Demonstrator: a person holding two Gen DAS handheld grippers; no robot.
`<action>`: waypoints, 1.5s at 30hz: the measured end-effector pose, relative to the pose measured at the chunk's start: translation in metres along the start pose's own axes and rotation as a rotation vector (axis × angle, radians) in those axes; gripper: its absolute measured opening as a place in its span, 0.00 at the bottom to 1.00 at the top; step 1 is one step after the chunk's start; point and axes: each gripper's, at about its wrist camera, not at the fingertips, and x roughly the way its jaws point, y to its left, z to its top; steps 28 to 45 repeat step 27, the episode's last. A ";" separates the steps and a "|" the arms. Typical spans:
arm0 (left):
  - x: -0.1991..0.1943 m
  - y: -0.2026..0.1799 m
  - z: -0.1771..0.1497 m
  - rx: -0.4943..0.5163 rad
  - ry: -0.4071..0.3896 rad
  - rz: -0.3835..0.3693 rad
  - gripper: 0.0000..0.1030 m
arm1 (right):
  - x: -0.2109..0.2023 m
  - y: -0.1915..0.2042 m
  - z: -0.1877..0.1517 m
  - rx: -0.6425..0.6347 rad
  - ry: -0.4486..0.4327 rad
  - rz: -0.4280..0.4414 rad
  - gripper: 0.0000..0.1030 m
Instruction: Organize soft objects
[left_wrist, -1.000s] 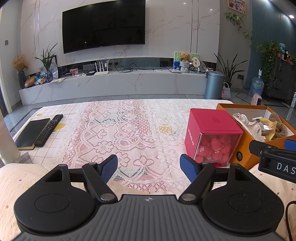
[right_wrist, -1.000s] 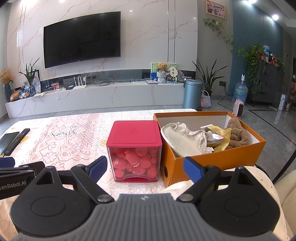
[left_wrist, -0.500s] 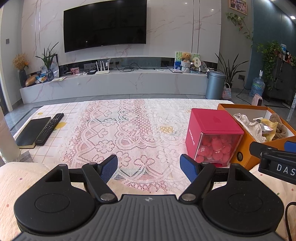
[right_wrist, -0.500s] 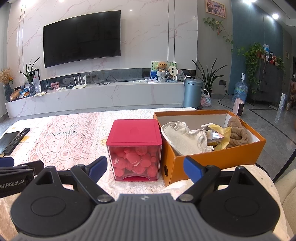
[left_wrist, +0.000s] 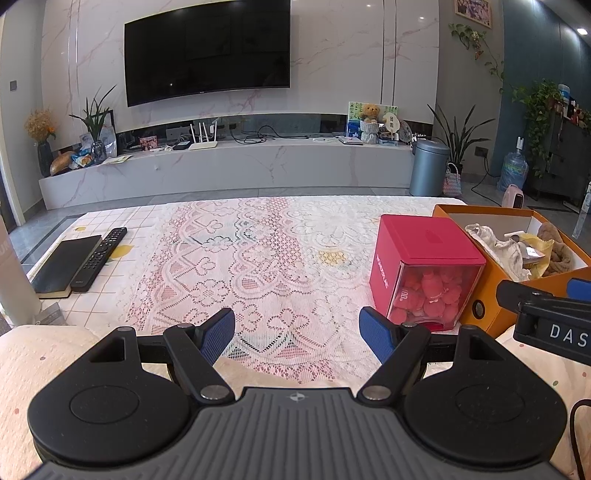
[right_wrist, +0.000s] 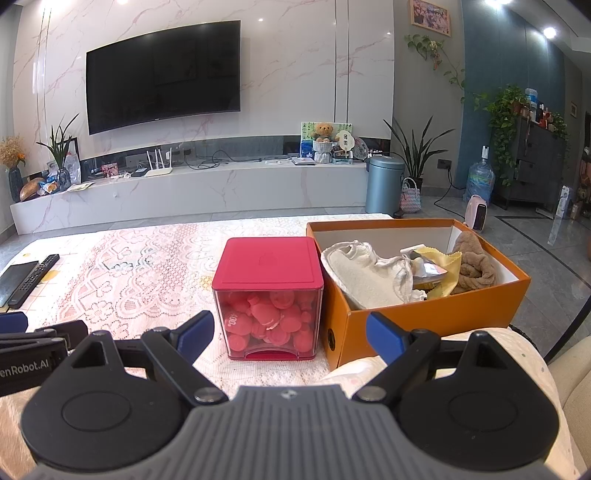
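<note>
A: Living room, lace-covered table (left_wrist: 258, 258). Where are the soft things?

B: At 2 o'clock: white cloth (right_wrist: 365, 275), yellow cloth (right_wrist: 448, 271) and brown knitted bundle (right_wrist: 474, 264) lie inside the orange cardboard box (right_wrist: 424, 323).

A: Done, then?

B: Sorted already or awaiting sorting; can't tell. The left gripper (left_wrist: 297, 334) and right gripper (right_wrist: 290, 334) are both spread, empty.

Black left gripper (left_wrist: 296, 335), blue pads (left_wrist: 218, 334); lettering reads perhaps "DAS".
</note>
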 end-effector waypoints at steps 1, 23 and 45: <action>0.000 0.000 0.000 0.000 0.000 -0.001 0.87 | 0.000 0.000 0.000 0.000 0.000 0.000 0.86; 0.000 -0.001 0.000 0.002 -0.002 -0.006 0.87 | 0.002 0.001 -0.006 -0.001 0.009 0.001 0.86; 0.000 -0.001 0.001 0.003 0.000 -0.007 0.87 | 0.002 0.001 -0.006 -0.002 0.009 0.001 0.86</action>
